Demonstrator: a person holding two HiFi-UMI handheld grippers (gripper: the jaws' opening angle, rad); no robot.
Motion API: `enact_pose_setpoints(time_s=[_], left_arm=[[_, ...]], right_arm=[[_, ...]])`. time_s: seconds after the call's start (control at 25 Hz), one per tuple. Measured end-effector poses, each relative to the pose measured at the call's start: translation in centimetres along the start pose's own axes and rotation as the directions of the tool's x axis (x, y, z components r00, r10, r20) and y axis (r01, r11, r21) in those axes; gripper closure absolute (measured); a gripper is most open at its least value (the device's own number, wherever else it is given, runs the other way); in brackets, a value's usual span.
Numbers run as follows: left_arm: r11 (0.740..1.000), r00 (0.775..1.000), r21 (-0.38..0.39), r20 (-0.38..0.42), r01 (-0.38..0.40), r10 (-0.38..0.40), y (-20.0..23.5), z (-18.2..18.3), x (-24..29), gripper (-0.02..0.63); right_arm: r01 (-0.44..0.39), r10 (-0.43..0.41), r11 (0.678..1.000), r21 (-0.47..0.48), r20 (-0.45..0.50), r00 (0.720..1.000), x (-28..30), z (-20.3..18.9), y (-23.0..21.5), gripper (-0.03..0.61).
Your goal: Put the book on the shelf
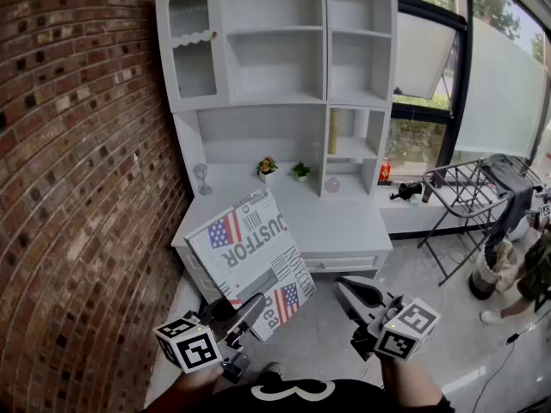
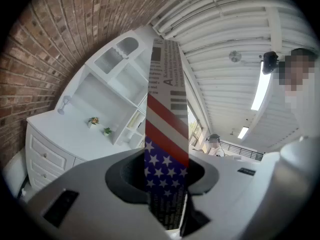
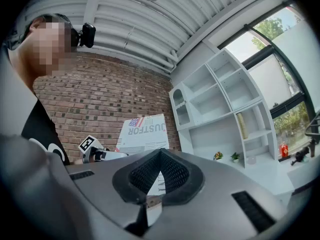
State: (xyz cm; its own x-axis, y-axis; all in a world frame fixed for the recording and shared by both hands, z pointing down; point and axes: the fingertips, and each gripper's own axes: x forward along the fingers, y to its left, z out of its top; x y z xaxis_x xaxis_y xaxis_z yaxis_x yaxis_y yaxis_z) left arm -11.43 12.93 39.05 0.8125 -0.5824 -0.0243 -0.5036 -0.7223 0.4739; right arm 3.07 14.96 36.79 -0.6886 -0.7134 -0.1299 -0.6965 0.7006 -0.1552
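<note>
The book (image 1: 250,248), a large flat one with newspaper print and American flags, is held tilted in the air in front of the white shelf unit (image 1: 284,58). My left gripper (image 1: 248,306) is shut on its lower corner. In the left gripper view the book (image 2: 167,109) stands edge-on between the jaws of the left gripper (image 2: 167,181), with its star-patterned part pinched. My right gripper (image 1: 346,287) hovers to the right of the book, apart from it, and holds nothing. In the right gripper view the right gripper (image 3: 160,154) has its jaw tips together, with the book (image 3: 142,134) seen beyond.
A brick wall (image 1: 77,188) runs along the left. The unit's counter (image 1: 344,218) carries two small plants (image 1: 268,169), a glass (image 1: 202,179) and a pink ball (image 1: 332,184); a yellow book (image 1: 332,132) stands in a cubby. A drying rack (image 1: 473,196) and a person (image 1: 534,269) are at the right.
</note>
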Motion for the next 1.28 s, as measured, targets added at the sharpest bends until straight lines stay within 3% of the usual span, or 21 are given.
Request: enact_pose_setpoints(time_s=[0.64, 1.28], left_arm=[[1.0, 1.0, -0.015, -0.002, 0.015, -0.015, -0.6, -1.3, 0.4, 0.465], [0.998, 0.999, -0.054, -0.02, 0.025, -0.026, 4.4, -0.6, 5.1, 0.465]], right_arm=[[0.061, -0.06, 0.997, 0.048, -0.02, 0.998, -1.9, -1.3, -0.9, 0.568], [0.099, -0.094, 0.992, 0.082, -0.062, 0.994, 1.5, -2.7, -6.6, 0.568]])
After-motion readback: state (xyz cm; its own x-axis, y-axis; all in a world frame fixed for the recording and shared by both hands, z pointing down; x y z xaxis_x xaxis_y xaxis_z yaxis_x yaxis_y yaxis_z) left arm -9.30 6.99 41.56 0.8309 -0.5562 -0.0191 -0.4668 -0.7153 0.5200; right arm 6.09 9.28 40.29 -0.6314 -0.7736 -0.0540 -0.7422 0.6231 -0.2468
